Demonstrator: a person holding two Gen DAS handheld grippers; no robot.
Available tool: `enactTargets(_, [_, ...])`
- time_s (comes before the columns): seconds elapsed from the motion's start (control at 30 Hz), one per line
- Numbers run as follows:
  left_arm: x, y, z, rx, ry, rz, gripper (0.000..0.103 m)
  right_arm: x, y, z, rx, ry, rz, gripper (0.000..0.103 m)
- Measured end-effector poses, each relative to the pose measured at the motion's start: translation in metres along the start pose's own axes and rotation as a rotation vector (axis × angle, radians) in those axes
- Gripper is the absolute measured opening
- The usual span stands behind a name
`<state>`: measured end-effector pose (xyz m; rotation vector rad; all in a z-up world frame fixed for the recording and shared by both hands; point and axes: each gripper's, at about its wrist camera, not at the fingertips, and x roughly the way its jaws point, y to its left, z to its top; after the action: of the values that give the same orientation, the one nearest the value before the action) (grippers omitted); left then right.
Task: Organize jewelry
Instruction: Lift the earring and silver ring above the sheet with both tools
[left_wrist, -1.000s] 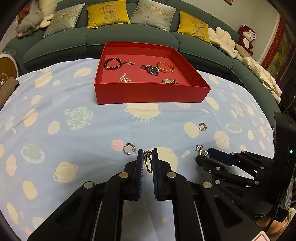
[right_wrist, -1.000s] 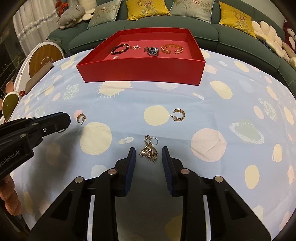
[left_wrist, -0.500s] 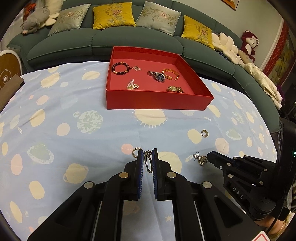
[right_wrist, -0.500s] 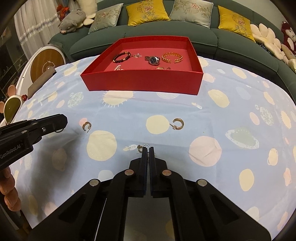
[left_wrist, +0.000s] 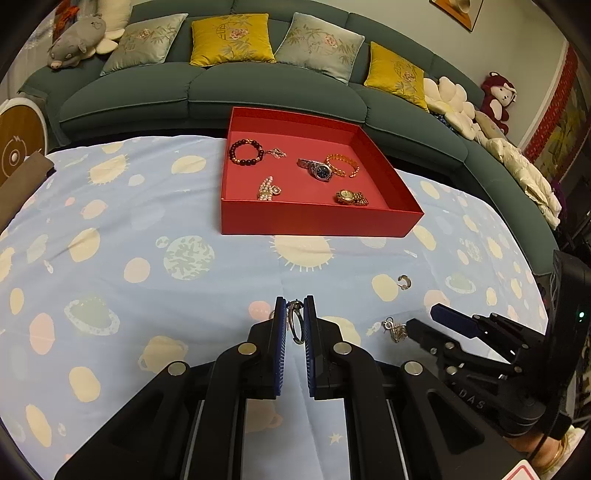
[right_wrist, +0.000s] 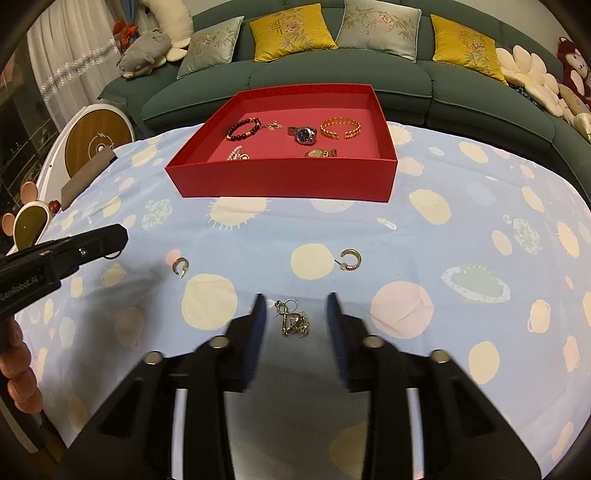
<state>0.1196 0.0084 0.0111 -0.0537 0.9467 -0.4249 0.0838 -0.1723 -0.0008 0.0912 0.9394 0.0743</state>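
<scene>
- the left gripper (left_wrist: 294, 320) is pinching a thin hoop earring (left_wrist: 296, 325) between its blue pads (left_wrist: 281, 332), the jaws closed on it with the ring standing edge-on between them.
- the right gripper (right_wrist: 294, 314) is hovering with its jaws spread wide, and a small tangled gold pendant (right_wrist: 293, 319) is lying on the cloth between the two fingers, touched by neither.
- the bench is wearing a pale blue cloth (left_wrist: 110, 240) printed with planets and suns.
- a chunky gold hoop (right_wrist: 350, 259) is sitting on the cloth just beyond the right gripper, and a smaller hoop (right_wrist: 181, 266) is lying to the left, near the left gripper's tip.
- the red tray (left_wrist: 317, 224) is sitting at the far side of the bench, well apart from both grippers.
- inside it are lying a dark bead bracelet (left_wrist: 246, 152), a blue-faced watch (left_wrist: 318, 170), a gold chain bracelet (left_wrist: 342, 165), a gold watch (left_wrist: 351, 197) and a pearly cluster (left_wrist: 267, 189).
- a green sofa (left_wrist: 207, 92) with yellow and grey cushions is curving behind the bench.
</scene>
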Motion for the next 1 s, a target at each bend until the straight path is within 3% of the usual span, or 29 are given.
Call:
enactTargets(0.13, [0.001, -0.004, -0.002, 0.013, 0.005, -0.003, 0.007, 0.013, 0.008, -0.006, -0.035, 0.028, -0.017, 0.045])
enactTargets(0.37, [0.002, -0.003, -0.003, 0.015, 0.009, -0.002, 0.007, 0.026, 0.012, -0.012, -0.060, 0.055, -0.053, 0.015])
enactTargets(0.63, [0.001, -0.002, -0.002, 0.011, 0.006, -0.004, 0.007, 0.019, 0.016, -0.010, -0.061, 0.045, -0.028, 0.011])
enactTargets(1.0, [-0.012, -0.001, 0.012, -0.009, -0.024, -0.011, 0.007, -0.022, 0.009, 0.018, -0.012, -0.061, 0.012, 0.011])
